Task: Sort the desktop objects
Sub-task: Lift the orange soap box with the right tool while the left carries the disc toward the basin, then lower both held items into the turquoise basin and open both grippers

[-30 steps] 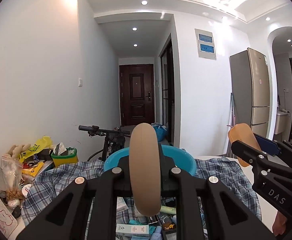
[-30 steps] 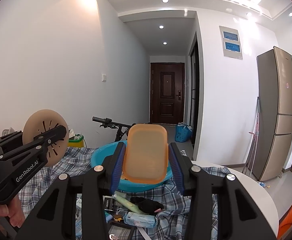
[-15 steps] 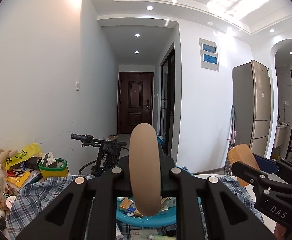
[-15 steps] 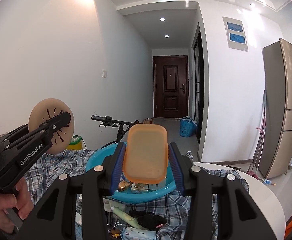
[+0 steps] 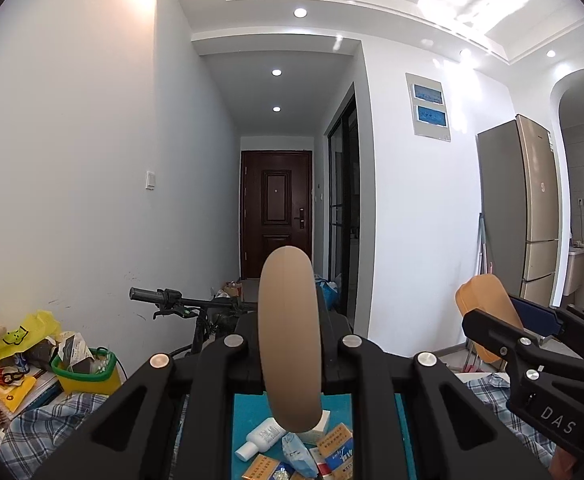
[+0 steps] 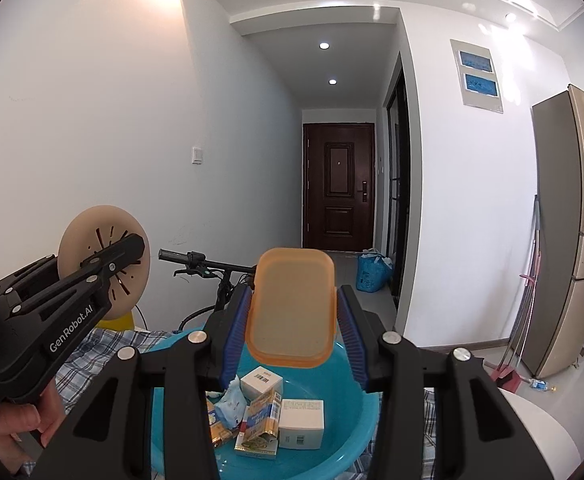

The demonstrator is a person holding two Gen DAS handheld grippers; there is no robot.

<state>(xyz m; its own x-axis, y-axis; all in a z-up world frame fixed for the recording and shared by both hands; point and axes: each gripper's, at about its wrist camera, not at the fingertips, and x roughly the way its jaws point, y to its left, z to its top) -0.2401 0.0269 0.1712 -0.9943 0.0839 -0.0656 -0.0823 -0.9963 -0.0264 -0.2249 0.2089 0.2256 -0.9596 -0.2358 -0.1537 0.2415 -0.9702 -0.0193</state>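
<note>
Left gripper (image 5: 290,344) was clenched on a round tan disc (image 5: 290,336), held edge-on and upright between the fingers; from the right wrist view the same disc (image 6: 104,262) showed its flat face with radial slots, pinched by the left gripper (image 6: 110,268) up and to the left of the right gripper. A bare hand (image 6: 12,428) held that left tool at lower left.

Right gripper (image 6: 292,312) was grasping an orange rectangular lid (image 6: 292,308), upright, clamped on its two long sides by blue finger pads (image 6: 234,332). In the left wrist view the lid (image 5: 484,312) and the right gripper (image 5: 492,320) sat to the right of the left gripper.

Directly below and ahead of both grippers was a blue basin (image 6: 352,412), sitting on a plaid cloth (image 6: 88,356) over the counter. Inside the basin: two white boxes (image 6: 302,424), a gold-and-blue carton (image 6: 264,416) and a light blue packet (image 6: 234,404), bunched together and touching. The left wrist view showed the basin (image 5: 248,416) floor under the disc with a white tube (image 5: 262,438) lying tilted beside orange boxes (image 5: 334,440).

To the left of the left gripper, a yellow bin with a green rim (image 5: 84,372) and a yellow bag (image 5: 20,336) stood among clutter. A bicycle handlebar (image 6: 200,262) was beyond the basin, and a fridge (image 6: 576,232) far right.
</note>
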